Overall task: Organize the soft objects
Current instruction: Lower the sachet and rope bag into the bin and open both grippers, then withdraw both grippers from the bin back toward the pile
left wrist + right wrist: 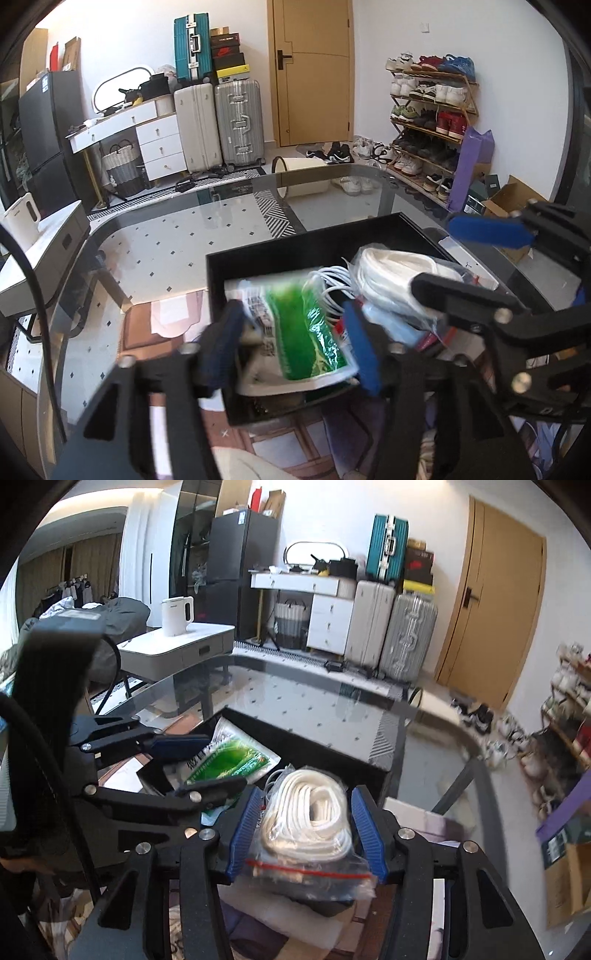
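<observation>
Your left gripper (pixel 295 343) sits over the near left part of the black box (pixel 295 254), which stands on the glass table (pixel 236 206) close to its near edge. Its blue fingers (pixel 364 350) are spread wide on either side of a flat packet (pixel 303 332); the packet is white with printed text and a glossy green panel down its middle, crinkled and catching light. You cannot tell whether the fingers actually press on it, since the left one is blurred.

To the right of the packet, inside the same box, lies a thin white cable (pixel 330 286) in loose loops. Further right, your right gripper (pixel 308 830) is open about as wide as the clear zip bag (pixel 310 849) between its fingers (pixel 242 834). The bag holds a thick coil of white rope (pixel 314 808), has a red seal strip across its near end, and rests at the right side of the box, its plastic wrinkled.
</observation>
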Action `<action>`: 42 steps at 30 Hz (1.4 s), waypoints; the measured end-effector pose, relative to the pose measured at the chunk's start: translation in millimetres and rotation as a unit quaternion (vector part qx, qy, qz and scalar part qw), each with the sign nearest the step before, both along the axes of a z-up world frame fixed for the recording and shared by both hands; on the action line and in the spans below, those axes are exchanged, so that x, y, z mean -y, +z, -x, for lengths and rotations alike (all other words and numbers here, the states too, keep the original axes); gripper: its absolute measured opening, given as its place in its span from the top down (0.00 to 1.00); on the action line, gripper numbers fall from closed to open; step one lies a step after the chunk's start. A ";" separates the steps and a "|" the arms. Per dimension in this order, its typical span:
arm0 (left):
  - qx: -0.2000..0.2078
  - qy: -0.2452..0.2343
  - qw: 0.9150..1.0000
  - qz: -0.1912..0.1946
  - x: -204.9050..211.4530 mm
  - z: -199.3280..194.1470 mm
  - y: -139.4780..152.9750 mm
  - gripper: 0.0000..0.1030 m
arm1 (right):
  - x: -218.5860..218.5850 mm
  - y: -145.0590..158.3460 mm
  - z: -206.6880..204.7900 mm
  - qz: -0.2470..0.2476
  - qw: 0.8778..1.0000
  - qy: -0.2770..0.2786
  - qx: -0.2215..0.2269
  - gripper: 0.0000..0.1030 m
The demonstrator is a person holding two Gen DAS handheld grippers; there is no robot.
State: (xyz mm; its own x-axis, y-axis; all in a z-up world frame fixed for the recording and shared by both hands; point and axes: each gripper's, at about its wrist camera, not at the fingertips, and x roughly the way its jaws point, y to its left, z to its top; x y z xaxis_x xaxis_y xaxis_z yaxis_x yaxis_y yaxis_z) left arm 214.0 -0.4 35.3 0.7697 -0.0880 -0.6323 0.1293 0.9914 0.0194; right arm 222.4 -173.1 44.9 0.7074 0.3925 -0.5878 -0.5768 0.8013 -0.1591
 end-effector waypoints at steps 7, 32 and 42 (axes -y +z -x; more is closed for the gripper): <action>0.014 0.013 1.000 0.003 -6.3 31.1 14.0 0.02 | 23.9 14.7 23.0 -0.033 0.999 -0.019 -0.007 0.12; 0.015 0.031 0.999 0.027 -26.5 115.0 18.2 0.00 | 76.0 -32.1 78.7 -0.062 0.991 -0.075 -0.089 0.01; -0.010 0.029 0.999 0.017 -16.4 113.7 -3.2 0.00 | 75.8 -49.5 80.0 -0.061 0.990 -0.050 -0.119 0.01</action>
